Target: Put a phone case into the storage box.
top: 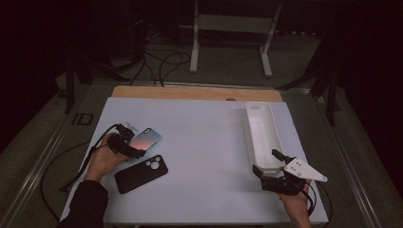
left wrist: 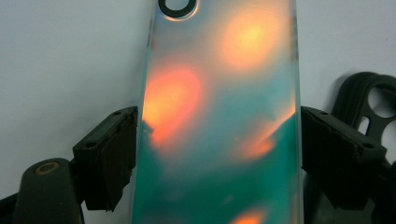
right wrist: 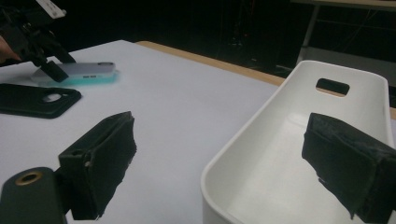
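The iridescent phone case with orange and teal reflections (top: 145,139) is seen lying flat on the white surface (top: 204,142), toward its left side, just above a matte black phone case (top: 141,173) that lies beside it. In the left gripper view the shimmering case (left wrist: 219,121) runs lengthwise straight away from the camera, its camera cut-out at the far end, so its long axis is lined up with the reach of the left gripper (top: 127,145) and its two long edges face the fingers (left wrist: 109,154). The fingers are set apart to either side of the case, each just at a long edge; whether the pads already press on those edges cannot be told with certainty, though a grip across the width is judged to be what is being taken.

The right gripper (top: 272,167) is held well apart from both cases, at the near end of a long white plastic bin (top: 263,133). Its fingers (right wrist: 100,168) stand wide, one outside the bin wall and one inside it, with nothing clamped between them.

The left hand (top: 102,159) is plainly the nearer one to the case; the coming move is judged to turn on closing squarely across the short axis.
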Demonstrator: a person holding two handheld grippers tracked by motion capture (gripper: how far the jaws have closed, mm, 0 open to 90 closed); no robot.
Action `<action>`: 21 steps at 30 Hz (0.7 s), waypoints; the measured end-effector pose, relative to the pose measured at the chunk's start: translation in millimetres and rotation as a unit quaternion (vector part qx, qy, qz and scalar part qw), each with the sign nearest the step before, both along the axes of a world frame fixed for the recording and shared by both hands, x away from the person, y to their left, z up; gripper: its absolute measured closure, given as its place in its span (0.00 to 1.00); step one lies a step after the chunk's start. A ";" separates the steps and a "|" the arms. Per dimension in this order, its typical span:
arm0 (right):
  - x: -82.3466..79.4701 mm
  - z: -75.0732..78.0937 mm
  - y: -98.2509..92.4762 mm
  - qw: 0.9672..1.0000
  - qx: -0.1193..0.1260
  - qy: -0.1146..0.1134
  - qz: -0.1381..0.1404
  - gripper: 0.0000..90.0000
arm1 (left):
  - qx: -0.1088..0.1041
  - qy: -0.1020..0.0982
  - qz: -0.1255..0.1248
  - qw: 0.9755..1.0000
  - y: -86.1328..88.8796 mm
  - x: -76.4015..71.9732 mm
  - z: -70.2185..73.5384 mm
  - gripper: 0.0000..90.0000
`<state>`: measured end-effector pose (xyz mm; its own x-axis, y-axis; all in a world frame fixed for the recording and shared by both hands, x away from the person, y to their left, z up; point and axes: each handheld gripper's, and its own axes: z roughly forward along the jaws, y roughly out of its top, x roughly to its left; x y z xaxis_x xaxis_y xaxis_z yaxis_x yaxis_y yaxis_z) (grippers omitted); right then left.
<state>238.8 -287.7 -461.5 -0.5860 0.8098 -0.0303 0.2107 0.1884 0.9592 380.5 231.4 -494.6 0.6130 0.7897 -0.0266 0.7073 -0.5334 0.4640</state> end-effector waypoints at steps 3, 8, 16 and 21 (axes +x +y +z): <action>0.1 0.2 0.7 1.000 0.000 0.001 0.000 0.10 | -0.015 -0.017 0.004 1.000 2.8 -3.6 7.2 0.19; 1.5 0.5 2.5 1.000 0.001 0.004 0.004 0.10 | -0.033 -0.044 0.006 0.998 1.4 -10.9 19.6 0.19; 7.3 2.8 7.1 1.000 0.006 0.014 0.015 0.10 | -0.055 -0.082 0.000 0.995 -7.9 -23.0 36.8 0.19; 11.8 6.6 7.8 1.000 0.014 0.021 0.018 0.10 | -0.071 -0.105 -0.008 0.992 -18.3 -33.5 45.7 0.19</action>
<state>250.6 -279.9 -455.0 -0.6150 0.7883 0.0170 0.2442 0.1700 0.9547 347.1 213.1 -448.9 0.6293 0.7771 -0.0066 0.5788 -0.4630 0.6713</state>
